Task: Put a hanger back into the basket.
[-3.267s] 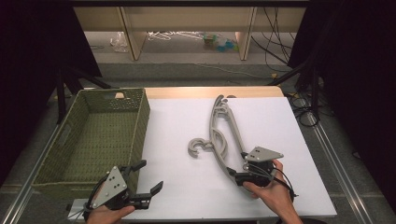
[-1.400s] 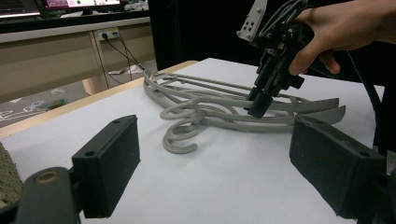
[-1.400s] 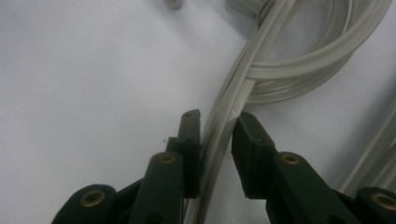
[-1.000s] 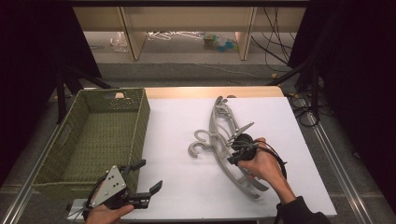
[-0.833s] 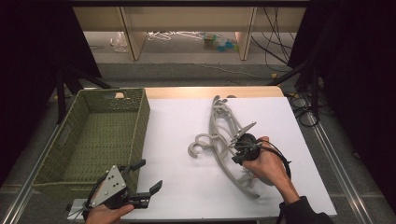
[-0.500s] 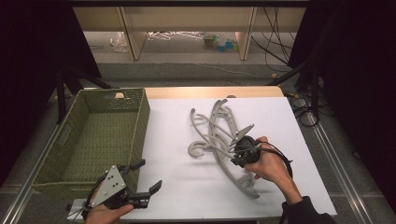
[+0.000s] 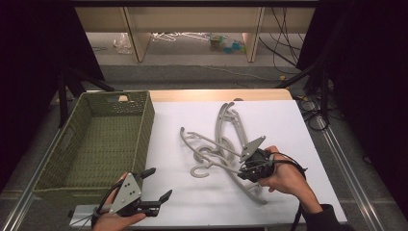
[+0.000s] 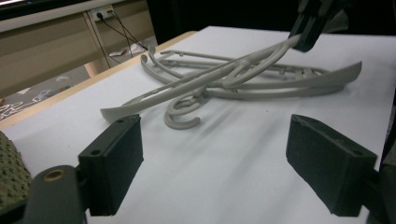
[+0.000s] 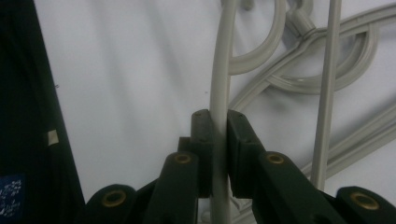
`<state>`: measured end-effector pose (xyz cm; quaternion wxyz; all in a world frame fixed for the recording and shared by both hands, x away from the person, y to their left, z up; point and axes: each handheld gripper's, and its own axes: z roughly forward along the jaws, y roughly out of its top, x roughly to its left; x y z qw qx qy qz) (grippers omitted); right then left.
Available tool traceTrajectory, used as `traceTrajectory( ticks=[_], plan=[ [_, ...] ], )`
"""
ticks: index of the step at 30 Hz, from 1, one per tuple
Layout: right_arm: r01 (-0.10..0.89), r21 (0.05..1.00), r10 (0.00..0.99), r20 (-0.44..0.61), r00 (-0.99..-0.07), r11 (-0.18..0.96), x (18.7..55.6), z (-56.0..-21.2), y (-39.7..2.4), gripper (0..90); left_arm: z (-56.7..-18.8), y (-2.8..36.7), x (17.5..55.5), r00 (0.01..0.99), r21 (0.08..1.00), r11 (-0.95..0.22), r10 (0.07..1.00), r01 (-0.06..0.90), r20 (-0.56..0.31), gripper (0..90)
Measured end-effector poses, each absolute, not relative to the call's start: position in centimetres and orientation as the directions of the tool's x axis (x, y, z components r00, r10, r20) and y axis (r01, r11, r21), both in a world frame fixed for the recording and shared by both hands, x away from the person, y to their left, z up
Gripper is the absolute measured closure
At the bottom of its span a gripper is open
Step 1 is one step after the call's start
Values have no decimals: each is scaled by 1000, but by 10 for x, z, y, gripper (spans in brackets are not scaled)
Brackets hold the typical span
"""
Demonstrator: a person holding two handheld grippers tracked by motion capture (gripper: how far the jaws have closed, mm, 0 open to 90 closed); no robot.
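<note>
Right gripper (image 7: 248, 168): clamped on grey hanger (image 7: 219, 156) (top of tangled pile, mid-bench (image 7: 288, 125)) | left gripper (image 7: 156, 185): jaws wide, nothing between, beside green basket (image 7: 144, 125).

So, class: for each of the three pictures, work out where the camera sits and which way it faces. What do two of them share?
High view: above the person's side, looking forward and down on the white table, the green basket, both hands.
Left gripper view: on the left gripper, looking low across the table at the grey hangers; its open jaws frame it.
Right gripper view: on the right gripper, looking down at the table; its jaws clamp a hanger bar.
Shared: the hangers and the right gripper's grip.
</note>
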<state>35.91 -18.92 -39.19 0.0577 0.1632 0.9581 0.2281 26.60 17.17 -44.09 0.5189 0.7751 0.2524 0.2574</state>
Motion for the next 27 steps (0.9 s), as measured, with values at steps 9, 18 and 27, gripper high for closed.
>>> traceTrajectory(
  ticks=[9, 18, 27],
  plan=[
    [230, 455, 269, -22, -963, 861, 347, -391, -184, 830, -448, 153, 276, 792, 894, -428, 589, 135, 163, 235],
    [164, 446, 200, -34, -979, 880, 338, -392, -178, 830, -447, 141, 289, 795, 862, -487, 574, 139, 196, 291],
    [130, 441, 159, -30, -987, 888, 332, -390, -176, 829, -447, 127, 300, 830, 775, -628, 465, 63, 309, 336]
  ],
)
